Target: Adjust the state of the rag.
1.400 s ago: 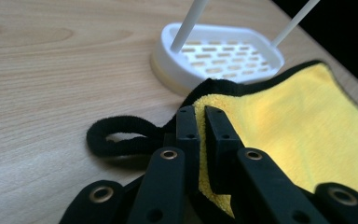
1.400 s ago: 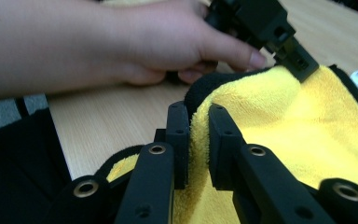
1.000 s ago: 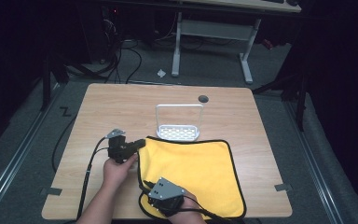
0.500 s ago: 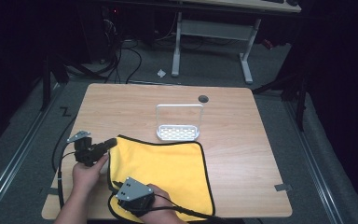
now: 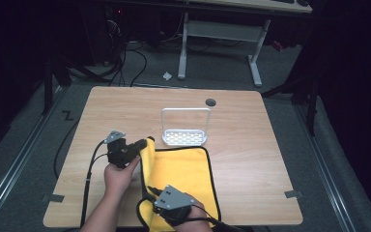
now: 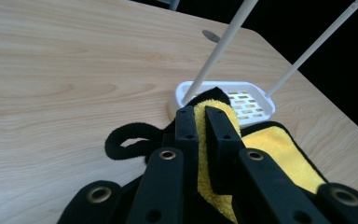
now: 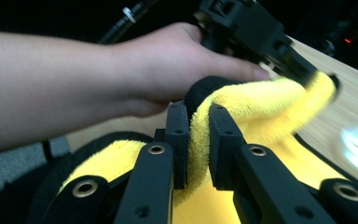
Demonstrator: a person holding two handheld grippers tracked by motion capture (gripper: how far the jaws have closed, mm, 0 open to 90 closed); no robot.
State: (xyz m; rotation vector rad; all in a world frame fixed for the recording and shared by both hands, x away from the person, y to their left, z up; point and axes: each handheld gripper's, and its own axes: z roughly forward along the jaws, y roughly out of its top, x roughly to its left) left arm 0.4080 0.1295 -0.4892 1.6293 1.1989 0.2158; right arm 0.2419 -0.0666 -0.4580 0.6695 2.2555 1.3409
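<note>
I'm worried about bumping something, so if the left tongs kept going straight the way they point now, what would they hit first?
Probably the white rack: the left tongs, shut on the yellow cloth, aim at its near rim and left upright rod. Depth is hard to judge.

A yellow cloth (image 5: pixel 183 174) with black trim lies on the table's near half. Its left edge is lifted and apparently folded over rightward.
</note>
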